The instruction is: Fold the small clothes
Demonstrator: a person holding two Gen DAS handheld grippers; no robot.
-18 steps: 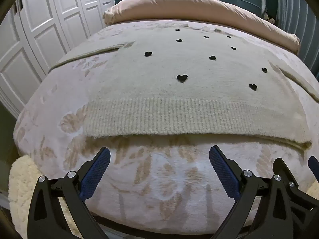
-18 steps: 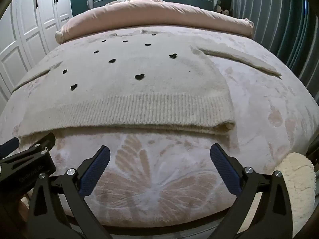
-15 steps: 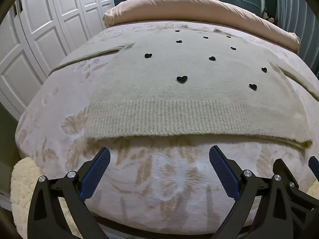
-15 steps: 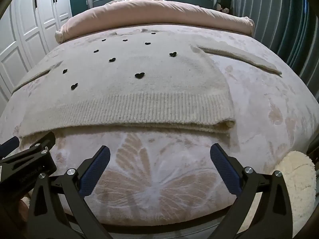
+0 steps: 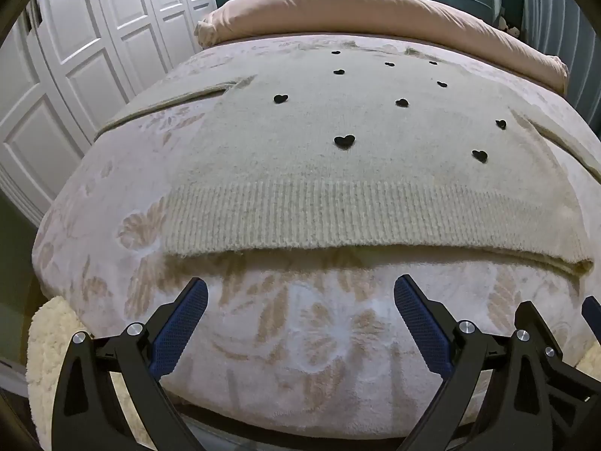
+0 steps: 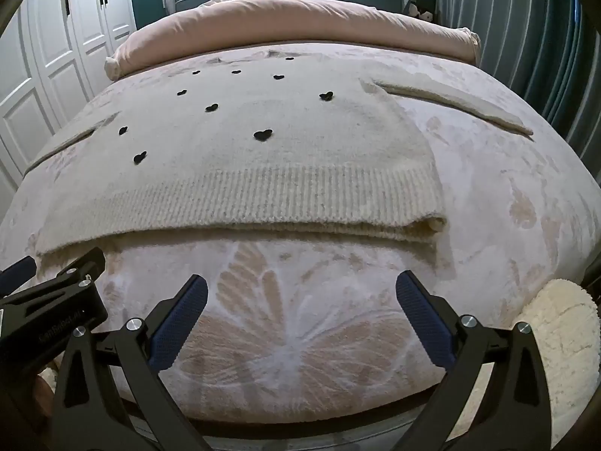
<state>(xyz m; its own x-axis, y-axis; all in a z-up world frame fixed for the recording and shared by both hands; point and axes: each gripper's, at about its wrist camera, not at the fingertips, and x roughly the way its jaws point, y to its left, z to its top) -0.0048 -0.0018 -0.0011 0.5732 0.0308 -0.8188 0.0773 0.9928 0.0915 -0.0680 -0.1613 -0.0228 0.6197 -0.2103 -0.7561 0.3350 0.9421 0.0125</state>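
A: Viewing left wrist: left claw (image 5: 300, 300) open, empty, hanging short of the sweater (image 5: 338, 173) hem on the bed (image 5: 300, 357).

B: Right wrist: right claw (image 6: 300, 300) open, empty; sweater (image 6: 240, 165) hem just beyond. Lettering on the left claw's (image 6: 52, 300) body unreadable.

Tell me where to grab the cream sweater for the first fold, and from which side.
Take the sweater by its ribbed hem, at the near right corner, coming in low from the foot of the bed. The hem's edge seems to stand slightly off the blanket there, so a finger could probably slide under.
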